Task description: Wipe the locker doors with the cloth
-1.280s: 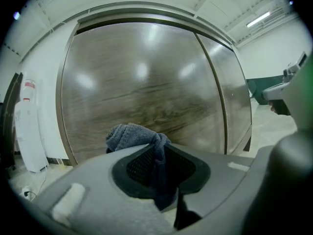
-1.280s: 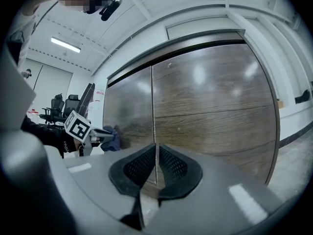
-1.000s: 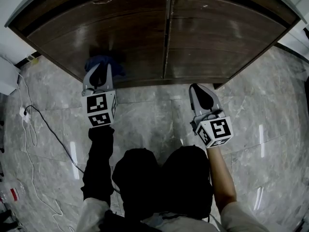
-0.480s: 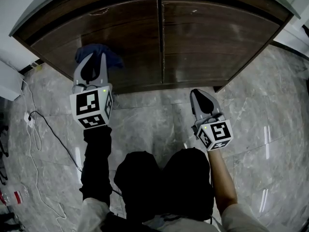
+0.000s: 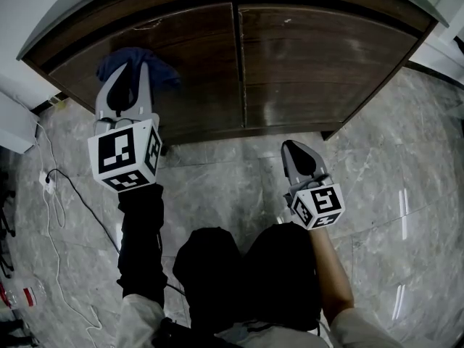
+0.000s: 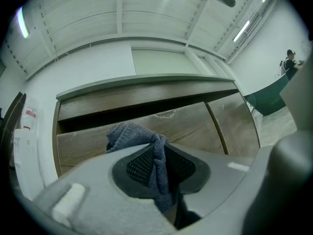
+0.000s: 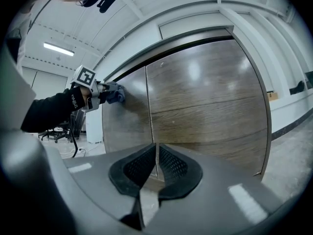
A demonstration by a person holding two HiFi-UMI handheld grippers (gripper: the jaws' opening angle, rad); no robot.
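Note:
A brown wooden locker has a left door [image 5: 196,71] and a right door [image 5: 326,64]. My left gripper [image 5: 129,69] is shut on a dark blue cloth [image 5: 141,55] and holds it against the upper left part of the left door. In the left gripper view the cloth [image 6: 134,133] bunches out past the jaws of the left gripper [image 6: 159,168]. My right gripper [image 5: 296,148] hangs shut and empty, low in front of the right door and off it. The right gripper view shows that gripper [image 7: 156,166] facing the doors' seam, with the left gripper [image 7: 103,93] and cloth [image 7: 117,96] on the left door [image 7: 124,126].
Grey marble floor [image 5: 217,180] lies in front of the locker. A cable [image 5: 76,198] trails across it at left, near a white unit [image 5: 11,122]. The person's dark knees [image 5: 246,267] are below the grippers. White wall panels flank the locker.
My left gripper has risen up the left door, taking the cloth from near the door's bottom edge to its upper part. The right gripper has stayed put.

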